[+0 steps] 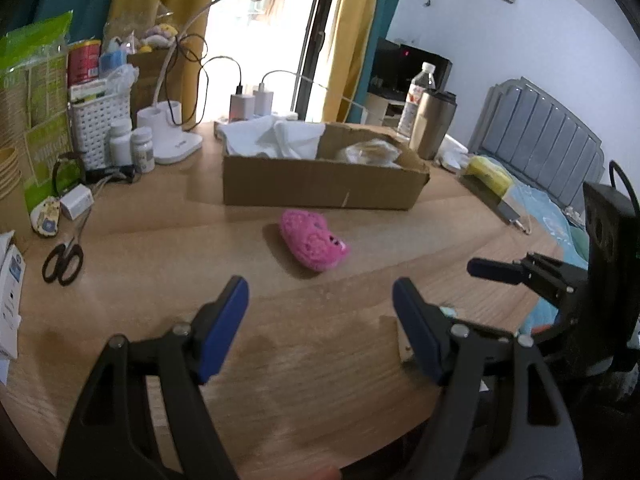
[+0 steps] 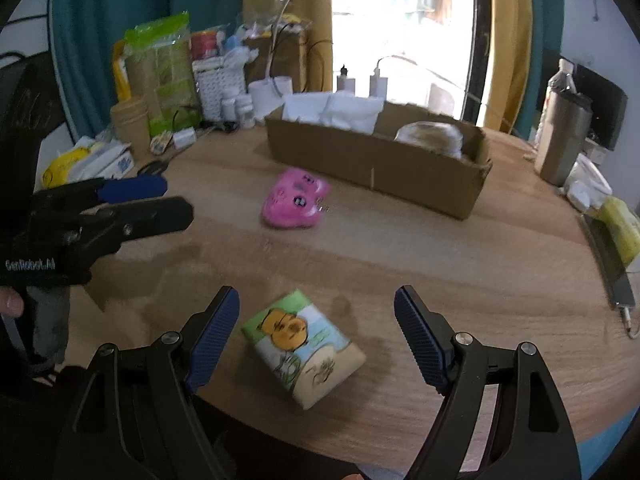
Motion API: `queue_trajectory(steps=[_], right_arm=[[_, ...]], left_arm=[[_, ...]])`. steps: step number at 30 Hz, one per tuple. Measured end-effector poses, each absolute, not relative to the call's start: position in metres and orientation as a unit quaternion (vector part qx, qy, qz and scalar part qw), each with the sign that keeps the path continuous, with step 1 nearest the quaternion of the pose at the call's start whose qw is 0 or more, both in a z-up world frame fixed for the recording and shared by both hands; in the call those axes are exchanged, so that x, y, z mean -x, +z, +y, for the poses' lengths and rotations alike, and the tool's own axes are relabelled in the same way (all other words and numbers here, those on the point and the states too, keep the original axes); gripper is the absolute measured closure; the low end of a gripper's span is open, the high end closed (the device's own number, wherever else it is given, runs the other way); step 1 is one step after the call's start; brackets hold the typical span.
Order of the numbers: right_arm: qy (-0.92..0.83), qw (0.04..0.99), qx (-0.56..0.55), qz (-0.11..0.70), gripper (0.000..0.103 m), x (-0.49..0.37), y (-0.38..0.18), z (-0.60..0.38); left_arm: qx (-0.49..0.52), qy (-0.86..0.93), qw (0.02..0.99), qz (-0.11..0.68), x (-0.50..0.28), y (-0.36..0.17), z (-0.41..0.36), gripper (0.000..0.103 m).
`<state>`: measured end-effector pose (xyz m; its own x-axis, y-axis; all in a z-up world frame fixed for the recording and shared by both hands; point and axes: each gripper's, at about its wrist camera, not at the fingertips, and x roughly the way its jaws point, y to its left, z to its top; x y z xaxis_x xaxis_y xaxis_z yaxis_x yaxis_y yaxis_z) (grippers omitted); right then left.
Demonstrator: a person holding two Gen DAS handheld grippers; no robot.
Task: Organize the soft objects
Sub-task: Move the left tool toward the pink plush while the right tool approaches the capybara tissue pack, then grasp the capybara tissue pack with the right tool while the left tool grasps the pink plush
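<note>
Two claws are in view, and we hold both spread wide with nothing between their blue pads. Our right claw (image 2: 316, 320) hovers low over the wooden surface (image 2: 440, 280), its fingers straddling a small printed cushion (image 2: 304, 346) that lies flat and skewed, bearing an orange cartoon figure on green and pale blue. We see a clear gap between each pad and the cushion, so no contact is made.

Our left claw (image 1: 320, 308) is raised above a bare stretch of the surface (image 1: 160, 240). In the right wrist view it enters from the left edge, seen side-on, well apart from the cushion.

Ahead of both claws, near the middle of the surface, lies a pink plush toy (image 1: 314, 244), its face with dark eyes turned toward the right wrist camera (image 2: 296, 200). It rests just in front of a long, shallow cardboard box (image 1: 324, 184), near but not touching its front wall. Inside the box, white folded cloth (image 1: 276, 136) fills the left portion and a clear-wrapped bundle (image 1: 368, 152) sits to the right.

Black scissors (image 1: 64, 264) lie at the left of the surface. Behind them stand white pill bottles (image 1: 132, 148) and a white desk lamp (image 1: 172, 136). A metal tumbler (image 1: 432, 124) stands to the right of the box.
</note>
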<state>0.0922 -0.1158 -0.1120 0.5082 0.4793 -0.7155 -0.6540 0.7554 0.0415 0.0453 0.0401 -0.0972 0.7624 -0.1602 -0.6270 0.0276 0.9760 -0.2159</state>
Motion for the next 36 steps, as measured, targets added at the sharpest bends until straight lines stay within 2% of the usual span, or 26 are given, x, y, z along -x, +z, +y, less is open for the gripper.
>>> queue_trajectory(steps=[13,15,17,19,29,31,32,36], right_arm=[[0.329,0.845,0.109,0.407,0.021,-0.100,-0.141,-0.111],[0.322,0.848,0.098,0.410,0.026,-0.106,-0.142,-0.115],[0.314,0.852,0.095,0.408,0.039,-0.110,-0.142,-0.118],[0.315,0.852,0.092,0.409,0.047,-0.115,-0.143,-0.120],[0.319,0.852,0.071,0.408,0.047,-0.123,-0.144,-0.129],[0.317,0.852,0.071,0.410,0.042,-0.123,-0.145,-0.131],[0.311,0.854,0.075,0.409,0.035,-0.121,-0.145,-0.131],[0.303,0.859,0.078,0.405,0.032,-0.115,-0.143,-0.135]], left_arm=[[0.110,-0.046,0.920,0.374,-0.053,-0.122,0.042,0.027],[0.111,-0.046,0.918,0.378,-0.055,-0.124,0.042,0.027],[0.110,-0.044,0.917,0.380,-0.056,-0.124,0.042,0.027],[0.109,-0.042,0.916,0.383,-0.058,-0.125,0.041,0.027],[0.102,-0.041,0.910,0.401,-0.070,-0.131,0.030,0.027],[0.101,-0.043,0.909,0.402,-0.072,-0.132,0.027,0.027],[0.099,-0.046,0.909,0.402,-0.072,-0.131,0.025,0.027],[0.093,-0.053,0.910,0.400,-0.071,-0.129,0.020,0.027]])
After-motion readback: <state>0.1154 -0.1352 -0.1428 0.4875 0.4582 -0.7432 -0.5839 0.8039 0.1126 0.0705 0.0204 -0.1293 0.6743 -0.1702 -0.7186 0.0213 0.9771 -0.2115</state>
